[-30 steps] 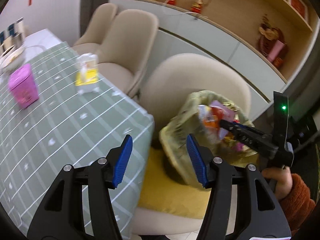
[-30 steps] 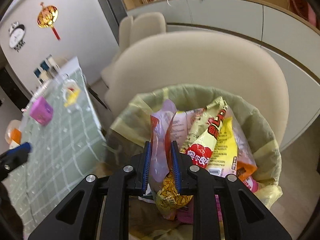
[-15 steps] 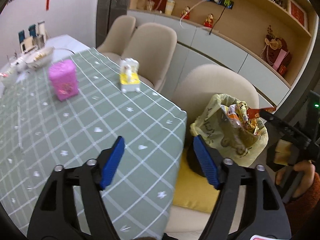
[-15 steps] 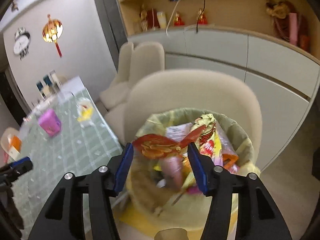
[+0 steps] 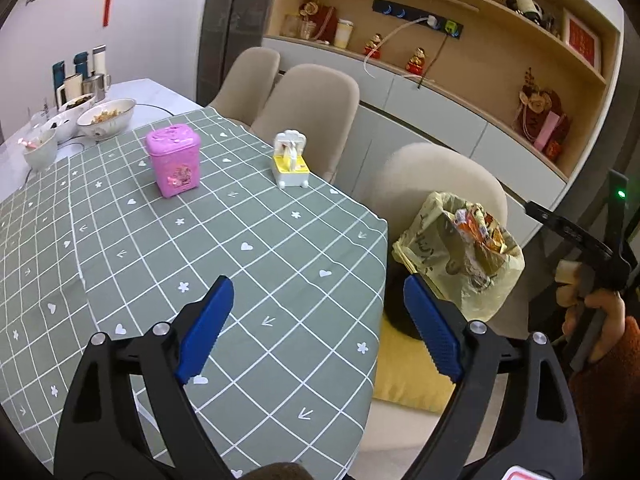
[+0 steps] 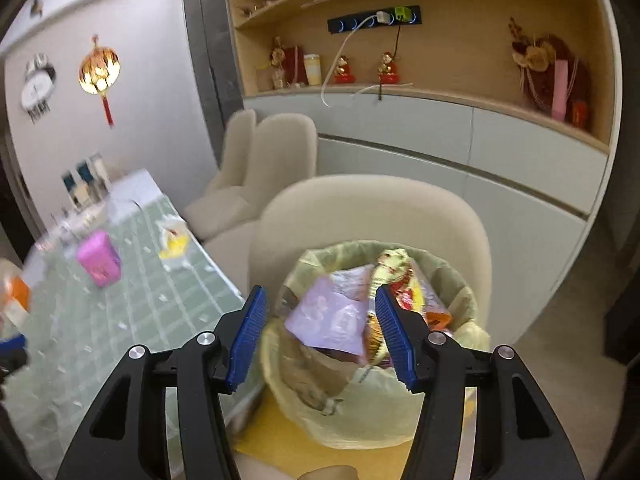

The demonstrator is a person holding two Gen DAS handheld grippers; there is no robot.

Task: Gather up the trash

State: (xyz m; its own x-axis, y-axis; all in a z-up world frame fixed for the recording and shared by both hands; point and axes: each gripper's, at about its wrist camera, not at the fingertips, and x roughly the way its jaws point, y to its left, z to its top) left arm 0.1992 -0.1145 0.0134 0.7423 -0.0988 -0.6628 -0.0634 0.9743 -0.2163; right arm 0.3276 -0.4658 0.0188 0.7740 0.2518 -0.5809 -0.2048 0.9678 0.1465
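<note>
A bin lined with a yellow bag [image 5: 460,268] sits on a cushioned beige chair beside the table and is full of snack wrappers [image 5: 480,228]. In the right wrist view the bin [image 6: 384,396] is just below and ahead, with a lilac wrapper [image 6: 332,316] on top. My right gripper [image 6: 320,340] is open and empty above the bin's near rim. My left gripper [image 5: 316,332] is open and empty over the table's corner, left of the bin.
The green checked tablecloth [image 5: 240,248] holds a pink tin [image 5: 173,163] and a white and yellow holder [image 5: 291,160]. Bowls [image 5: 106,118] and cups stand at the far left end. Beige chairs [image 5: 316,108] line the table. Cabinets and shelves stand behind.
My right gripper opened and let the wrappers drop into the bin, then drew back and up. My left gripper pulled back from the bin and now hangs over the table corner.
</note>
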